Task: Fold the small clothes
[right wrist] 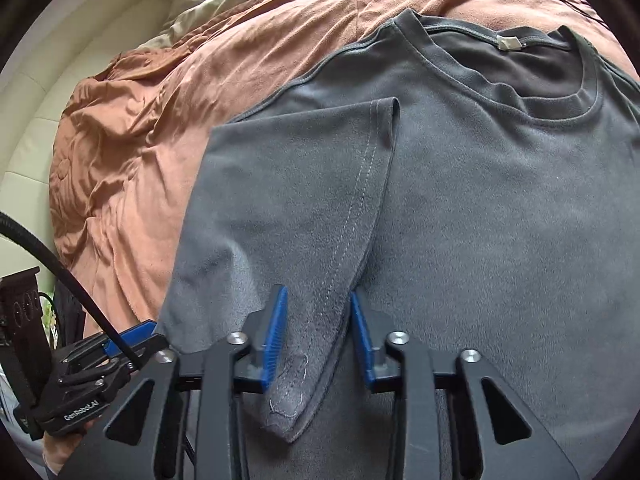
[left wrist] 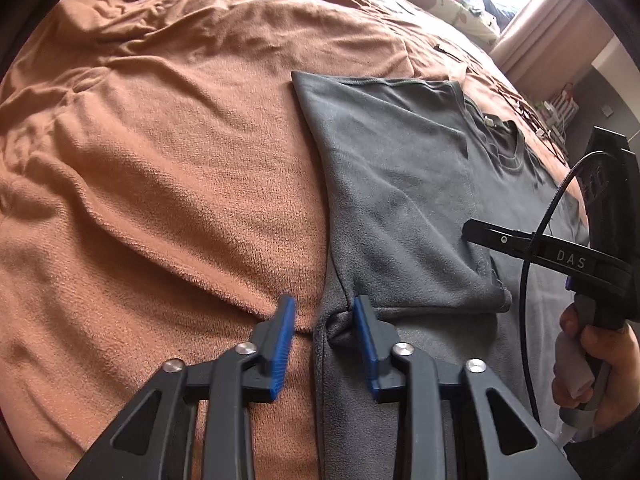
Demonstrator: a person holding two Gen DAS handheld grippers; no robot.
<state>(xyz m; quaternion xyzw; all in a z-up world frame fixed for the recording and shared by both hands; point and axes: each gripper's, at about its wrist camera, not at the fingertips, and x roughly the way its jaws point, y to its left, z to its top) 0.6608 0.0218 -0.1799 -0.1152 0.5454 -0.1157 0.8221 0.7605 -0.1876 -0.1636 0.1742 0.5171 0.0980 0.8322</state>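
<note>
A grey T-shirt (left wrist: 400, 184) lies flat on a rust-orange blanket (left wrist: 160, 160), collar (right wrist: 520, 92) at the far end. Its left sleeve (right wrist: 304, 200) is folded inward over the body. The sleeve's hemmed tip lies between the blue pads (right wrist: 276, 328) of my right gripper (right wrist: 318, 328), which is open just above it. My left gripper (left wrist: 324, 328) is also open, straddling the shirt's left edge near the armpit, one finger over blanket and one over shirt. The right gripper (left wrist: 476, 234) shows at the right of the left wrist view, held by a hand (left wrist: 600, 360).
Patterned pillows (left wrist: 440, 0) and a bright window sit at the bed's far end. A cream padded wall (right wrist: 60, 100) borders the bed. Cables and small items (left wrist: 556, 108) lie beyond the shirt. The blanket stretches wide to the shirt's left.
</note>
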